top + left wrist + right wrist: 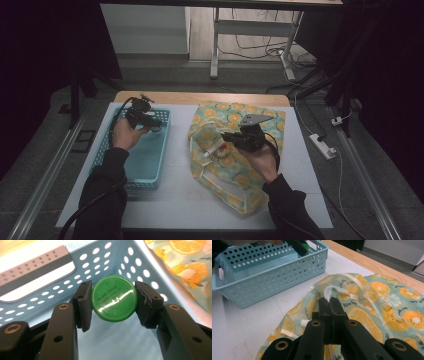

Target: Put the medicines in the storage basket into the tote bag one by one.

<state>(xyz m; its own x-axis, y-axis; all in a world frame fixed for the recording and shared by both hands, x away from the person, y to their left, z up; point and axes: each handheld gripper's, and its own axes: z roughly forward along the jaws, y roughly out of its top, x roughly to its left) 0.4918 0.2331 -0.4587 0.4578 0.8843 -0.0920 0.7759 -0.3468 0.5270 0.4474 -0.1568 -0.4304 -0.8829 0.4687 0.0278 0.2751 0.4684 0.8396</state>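
Right gripper [329,303]: nearest in its own view, its 2 black jaws pressed together on the white strap [330,292] of the bag, which comes out at their tips toward 12 o'clock.
Right hand [262,160]: in the high view it comes up from 6 o'clock and holds that gripper [230,140] over the middle of the bag.
Bag [235,150]: pale green cloth printed with orange slices, lying flat on the white table top [175,200], right of centre; a small white tube [212,150] with a red spot sits at its opening, at 9 o'clock from the right gripper.
Left gripper [113,302]: jaws partly apart and clamped on a round green lid [113,301], 1 pad on each side of its rim at 9 and 3 o'clock; raised lettering on the lid is too small to read.
Left hand [125,135]: holds its gripper [150,120] over the far end of the basket.
Basket [145,160]: light blue plastic with round holes, on the table at the bag's 9 o'clock, close beside it without touching; the lid is held inside near its far right corner, above the floor.
Table: a wooden edge [200,97] shows at 12 o'clock beyond the white top.
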